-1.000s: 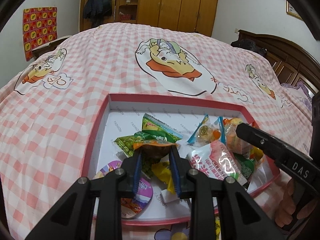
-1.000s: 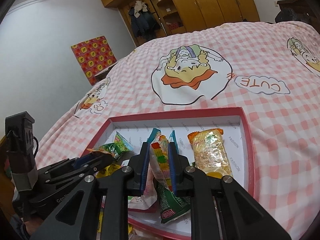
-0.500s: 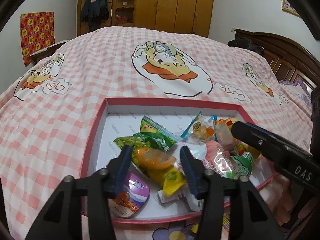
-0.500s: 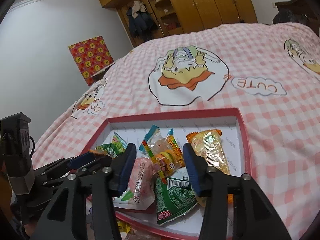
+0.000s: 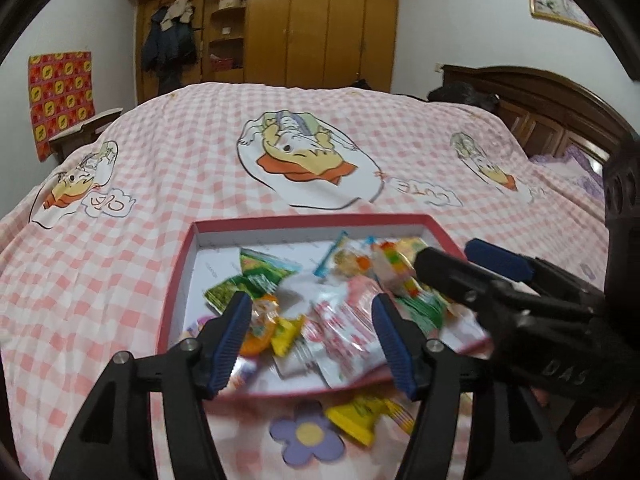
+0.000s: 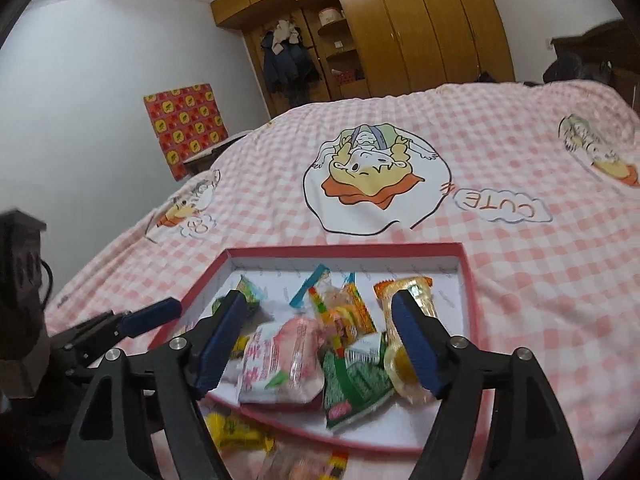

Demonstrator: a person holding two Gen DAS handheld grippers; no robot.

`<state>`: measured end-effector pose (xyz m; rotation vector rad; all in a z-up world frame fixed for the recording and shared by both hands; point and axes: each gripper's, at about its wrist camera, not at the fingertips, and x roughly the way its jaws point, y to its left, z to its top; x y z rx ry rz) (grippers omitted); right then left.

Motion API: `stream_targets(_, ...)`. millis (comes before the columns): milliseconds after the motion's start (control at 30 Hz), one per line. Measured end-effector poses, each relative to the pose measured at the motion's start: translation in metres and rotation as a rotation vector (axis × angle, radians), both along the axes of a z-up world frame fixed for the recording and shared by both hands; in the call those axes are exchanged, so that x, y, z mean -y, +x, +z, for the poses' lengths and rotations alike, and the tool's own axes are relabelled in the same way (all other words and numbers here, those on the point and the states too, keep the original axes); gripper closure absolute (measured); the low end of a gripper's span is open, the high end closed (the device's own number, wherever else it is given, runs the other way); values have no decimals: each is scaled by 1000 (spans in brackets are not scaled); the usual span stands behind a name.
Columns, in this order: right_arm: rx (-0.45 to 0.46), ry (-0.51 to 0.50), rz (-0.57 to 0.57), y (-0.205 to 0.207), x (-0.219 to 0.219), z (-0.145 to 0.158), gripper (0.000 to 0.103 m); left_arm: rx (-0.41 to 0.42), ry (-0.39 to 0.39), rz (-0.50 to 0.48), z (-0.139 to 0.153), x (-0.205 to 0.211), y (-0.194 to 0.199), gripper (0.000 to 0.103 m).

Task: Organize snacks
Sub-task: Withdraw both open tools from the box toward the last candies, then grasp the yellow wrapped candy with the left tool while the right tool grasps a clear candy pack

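A red-rimmed shallow box [image 5: 312, 222] [image 6: 466, 276] lies on the bed and holds several snack packets: a pink-white one [image 5: 348, 320] [image 6: 280, 356], green ones [image 5: 260, 266] [image 6: 356, 380], an orange-yellow one [image 5: 260, 320] and a clear yellow one [image 6: 412, 304]. My left gripper [image 5: 312, 340] is open and empty above the box's near edge. My right gripper [image 6: 320, 344] is open and empty over the packets; it also shows in the left wrist view [image 5: 480, 276]. Loose packets lie outside the box on the near side [image 5: 360, 420] [image 6: 240, 436].
The box rests on a pink checked bedspread [image 5: 160, 184] with duck prints [image 6: 372, 168]. A wooden wardrobe [image 5: 320, 24] stands at the back and a dark headboard [image 5: 540, 100] at the right. The left gripper's body [image 6: 24, 280] shows at the left.
Both grippers opened and let their packets drop into the box, then pulled back and up toward me. The packets now lie loose in the pile.
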<state>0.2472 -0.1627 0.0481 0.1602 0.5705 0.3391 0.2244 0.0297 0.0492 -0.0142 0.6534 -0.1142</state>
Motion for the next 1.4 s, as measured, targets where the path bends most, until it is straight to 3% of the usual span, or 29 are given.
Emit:
stream_targets(200,-21,-8,-16,-33,1,-1,26,-19,2,-35,-4,11,-29,37)
stream_targets(500,-133,2,-103,-66,19,-27,26,-143,-74,-32,-40,9,-45,38)
stream_targets(667,-181,16,-82,-72,20,-43,27,-205,-134,-36,-53,3,-31,51)
stream_targets(700,-182,19,-78,-73,19,-44,27,-211,-139,-37,-55,2,-29,66)
stream_targets(733,-183,23,-69,-72,18,-45,29,-218,-136,-30,-56,2,-27,82)
stream_targets(867,-189,-1,-42,-72,9,-47,40,-192,-177,-42,-55,-3,-31,96)
stream_targets(933,-187,-36,-17,-72,-1,-47,43,-177,-205,-27,-54,-9,-34,98)
stream_targets(1100,-216,-182,18,-66,-33,-54,67,-166,-277,-24,-57,-22,-36,100)
stream_targets(1267,-204,-172,43,-69,-33,-56,70,-146,-267,-27,-51,-21,-42,100)
stream_targets(1400,-125,-124,103,-82,-31,-41,70,-135,-272,-13,-37,-28,-44,101)
